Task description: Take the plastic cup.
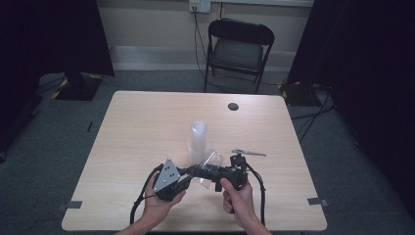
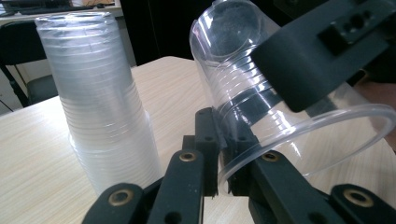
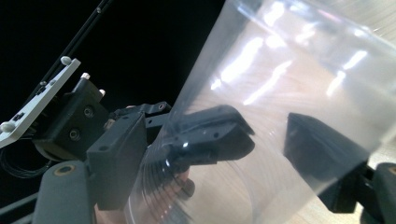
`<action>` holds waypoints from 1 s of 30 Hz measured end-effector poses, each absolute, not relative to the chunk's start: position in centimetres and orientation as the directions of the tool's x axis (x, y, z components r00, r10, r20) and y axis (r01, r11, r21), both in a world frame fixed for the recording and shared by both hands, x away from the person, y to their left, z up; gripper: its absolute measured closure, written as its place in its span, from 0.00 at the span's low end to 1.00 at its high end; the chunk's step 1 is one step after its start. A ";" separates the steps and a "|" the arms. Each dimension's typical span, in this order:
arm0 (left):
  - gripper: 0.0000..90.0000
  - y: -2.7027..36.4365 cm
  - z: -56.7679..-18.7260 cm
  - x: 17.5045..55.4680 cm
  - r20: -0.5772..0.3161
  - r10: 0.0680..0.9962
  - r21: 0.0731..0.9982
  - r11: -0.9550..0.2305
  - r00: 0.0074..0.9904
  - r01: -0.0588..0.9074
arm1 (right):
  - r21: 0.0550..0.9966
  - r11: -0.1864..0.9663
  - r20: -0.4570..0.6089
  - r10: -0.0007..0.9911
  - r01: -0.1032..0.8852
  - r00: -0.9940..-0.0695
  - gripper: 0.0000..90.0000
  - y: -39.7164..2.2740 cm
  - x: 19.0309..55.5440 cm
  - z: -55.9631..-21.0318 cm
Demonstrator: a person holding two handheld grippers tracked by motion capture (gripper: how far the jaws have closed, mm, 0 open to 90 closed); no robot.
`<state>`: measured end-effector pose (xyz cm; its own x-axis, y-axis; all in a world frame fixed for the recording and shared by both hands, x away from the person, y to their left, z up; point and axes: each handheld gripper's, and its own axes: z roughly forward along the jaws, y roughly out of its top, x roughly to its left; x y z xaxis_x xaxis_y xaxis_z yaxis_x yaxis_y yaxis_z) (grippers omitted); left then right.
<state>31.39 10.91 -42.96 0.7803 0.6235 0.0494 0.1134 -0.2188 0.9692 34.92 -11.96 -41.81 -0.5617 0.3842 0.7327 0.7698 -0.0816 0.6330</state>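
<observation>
A single clear plastic cup (image 1: 211,161) hangs on its side just above the table, between my two grippers. My left gripper (image 2: 223,140) is shut on the cup's rim (image 2: 299,128), one jaw inside and one outside. My right gripper (image 3: 224,158) spans the cup's body (image 3: 299,93) with a jaw pressed on each side of it. In the high view the left gripper (image 1: 192,173) comes from the left and the right gripper (image 1: 208,170) from the right. An upside-down stack of clear cups (image 1: 198,138) stands just behind them, and rises at the left of the left gripper view (image 2: 100,102).
The wooden table (image 1: 142,127) has a small dark round hole (image 1: 233,106) near its far edge. A black folding chair (image 1: 238,51) stands beyond the table, with dark curtains on both sides. Cables trail from both grippers toward the near edge.
</observation>
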 end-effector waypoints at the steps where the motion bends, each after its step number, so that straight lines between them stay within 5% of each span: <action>1: 0.96 10.9 -43.0 31.4 0.049 0.624 0.969 -0.219 0.780 0.113 | 0.633 -0.080 0.733 0.382 0.770 -0.563 0.21 -12.0 34.9 -41.8; 30: 0.97 14.2 -42.6 33.6 -0.166 0.614 0.939 -0.141 0.772 0.315 | 0.691 -0.067 0.672 0.426 0.719 -0.606 0.23 -13.8 35.2 -41.3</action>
